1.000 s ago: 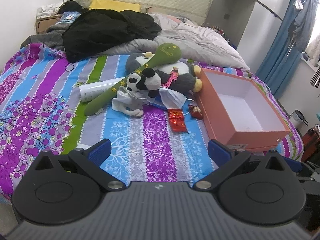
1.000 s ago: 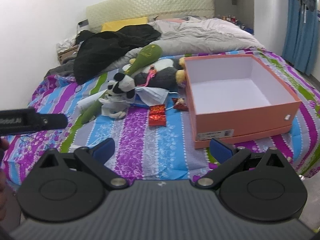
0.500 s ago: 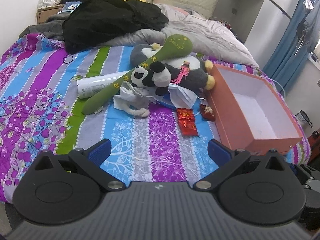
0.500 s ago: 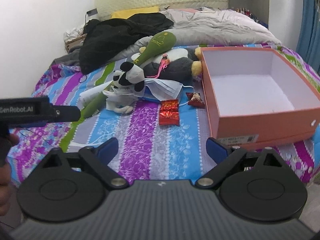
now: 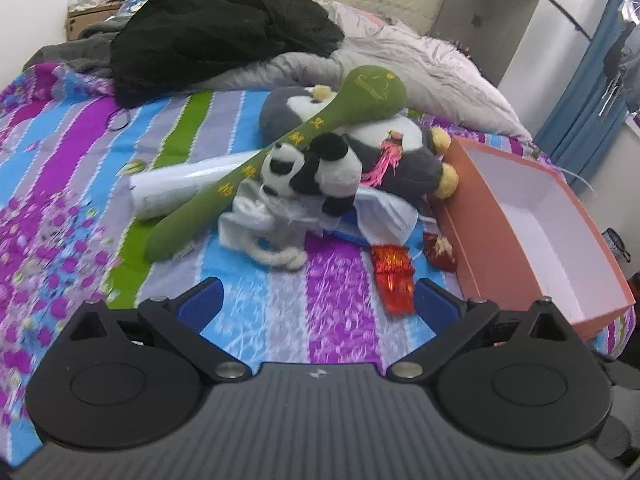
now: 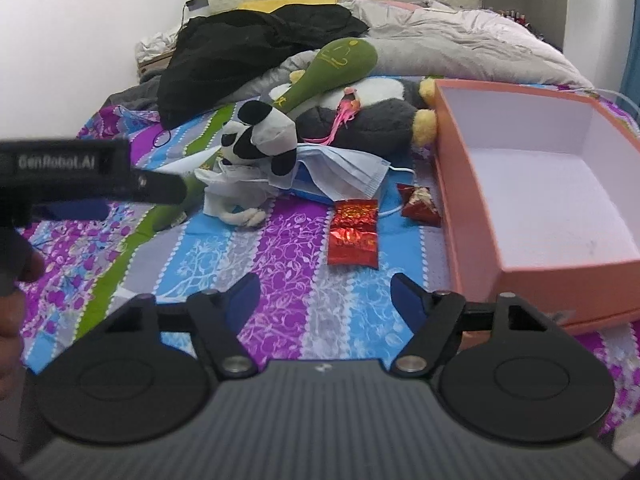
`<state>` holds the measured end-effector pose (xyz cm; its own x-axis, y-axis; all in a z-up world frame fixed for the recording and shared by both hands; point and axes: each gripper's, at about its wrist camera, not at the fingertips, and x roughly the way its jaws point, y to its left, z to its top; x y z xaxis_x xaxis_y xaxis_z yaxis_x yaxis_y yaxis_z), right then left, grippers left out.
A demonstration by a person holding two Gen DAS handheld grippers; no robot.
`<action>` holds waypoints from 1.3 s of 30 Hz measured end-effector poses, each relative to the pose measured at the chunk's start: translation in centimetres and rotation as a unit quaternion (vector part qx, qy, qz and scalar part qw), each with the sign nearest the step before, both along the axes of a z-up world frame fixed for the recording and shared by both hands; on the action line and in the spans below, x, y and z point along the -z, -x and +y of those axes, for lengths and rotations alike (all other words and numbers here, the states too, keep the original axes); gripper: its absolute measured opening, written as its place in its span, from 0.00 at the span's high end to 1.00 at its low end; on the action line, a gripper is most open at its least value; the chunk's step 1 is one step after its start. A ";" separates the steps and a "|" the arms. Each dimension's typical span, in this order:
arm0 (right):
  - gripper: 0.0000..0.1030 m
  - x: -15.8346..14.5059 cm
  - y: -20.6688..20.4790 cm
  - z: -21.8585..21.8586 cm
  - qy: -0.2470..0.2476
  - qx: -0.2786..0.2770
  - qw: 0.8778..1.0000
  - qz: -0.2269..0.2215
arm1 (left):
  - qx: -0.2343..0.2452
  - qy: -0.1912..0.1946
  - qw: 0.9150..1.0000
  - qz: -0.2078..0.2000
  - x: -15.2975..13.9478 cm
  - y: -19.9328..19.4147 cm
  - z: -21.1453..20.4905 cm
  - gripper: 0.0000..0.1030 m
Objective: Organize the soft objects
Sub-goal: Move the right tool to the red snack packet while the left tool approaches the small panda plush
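A small panda plush (image 5: 310, 170) (image 6: 260, 136) lies on the striped bedspread. Behind it rest a long green plush spoon (image 5: 280, 152) (image 6: 332, 68) and a big grey-and-white plush (image 5: 400, 152) (image 6: 368, 116). An empty orange box (image 5: 532, 220) (image 6: 540, 184) stands open to the right. My left gripper (image 5: 316, 304) hovers open in front of the panda, with nothing between its fingers. My right gripper (image 6: 324, 300) is closing over bare bedspread near a red foil packet (image 6: 354, 232) (image 5: 392, 276), gripping nothing.
A blue face mask (image 6: 344, 172), a white roll (image 5: 180, 188) and a second small red packet (image 6: 420, 204) lie among the toys. Black clothing (image 5: 216, 36) and a grey duvet (image 6: 460, 44) cover the far bed. The left gripper's body (image 6: 80, 176) crosses the right wrist view.
Both grippers have come forward and down towards the toys, which look larger now. The right gripper's fingers have drawn closer together.
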<state>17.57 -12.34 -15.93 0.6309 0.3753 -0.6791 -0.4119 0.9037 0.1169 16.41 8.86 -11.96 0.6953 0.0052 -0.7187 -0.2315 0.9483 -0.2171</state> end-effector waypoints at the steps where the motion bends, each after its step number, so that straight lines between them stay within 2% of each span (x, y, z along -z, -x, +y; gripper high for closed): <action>1: 0.29 0.3 -0.5 0.2 0.002 0.000 1.000 -0.001 | 0.001 0.001 1.000 -0.003 0.2 -0.6 0.2 0.01; 8: 0.32 2.9 -3.9 1.4 0.010 -0.012 1.000 -0.011 | 0.008 0.015 1.000 -0.019 2.1 -4.7 0.9 0.11; 10: 0.32 3.6 -4.7 1.7 0.014 -0.013 1.000 -0.013 | -0.005 0.020 0.999 -0.032 2.6 -5.6 1.1 0.17; 15: 0.37 5.1 -6.7 2.5 0.026 -0.018 0.999 -0.019 | -0.008 0.053 0.998 -0.045 3.8 -8.4 1.4 0.27; 21: 0.38 7.0 -8.8 3.5 0.036 -0.026 0.999 -0.018 | -0.015 0.054 0.997 -0.051 4.9 -11.6 0.9 0.27; 26: 0.35 8.7 -10.4 4.0 0.056 -0.018 0.998 -0.012 | -0.055 0.058 0.995 -0.052 6.1 -13.3 1.0 0.27; 30: 0.35 9.8 -11.0 4.0 0.058 -0.023 0.998 0.001 | -0.073 0.060 0.994 -0.058 6.6 -14.1 0.8 0.28; 32: 0.35 10.0 -10.8 4.2 0.059 -0.031 0.998 -0.007 | -0.077 0.057 0.994 -0.060 6.7 -14.2 0.5 0.29; 36: 0.36 10.1 -10.6 4.6 0.071 -0.041 0.996 -0.018 | -0.103 0.068 0.991 -0.057 7.1 -14.4 0.5 0.47; 38: 0.41 9.9 -10.7 4.8 0.072 -0.042 0.996 -0.019 | -0.118 0.081 0.988 -0.058 7.2 -14.4 0.8 0.63; 39: 0.41 9.8 -10.7 4.8 0.071 -0.042 0.996 -0.017 | -0.124 0.085 0.987 -0.059 7.2 -14.4 1.0 0.69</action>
<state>28.30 -7.50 -25.73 0.6253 0.3293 -0.7075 -0.4888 0.8720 -0.0262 30.83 9.83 -19.21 0.7671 0.0718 -0.6375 -0.4148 0.8136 -0.4075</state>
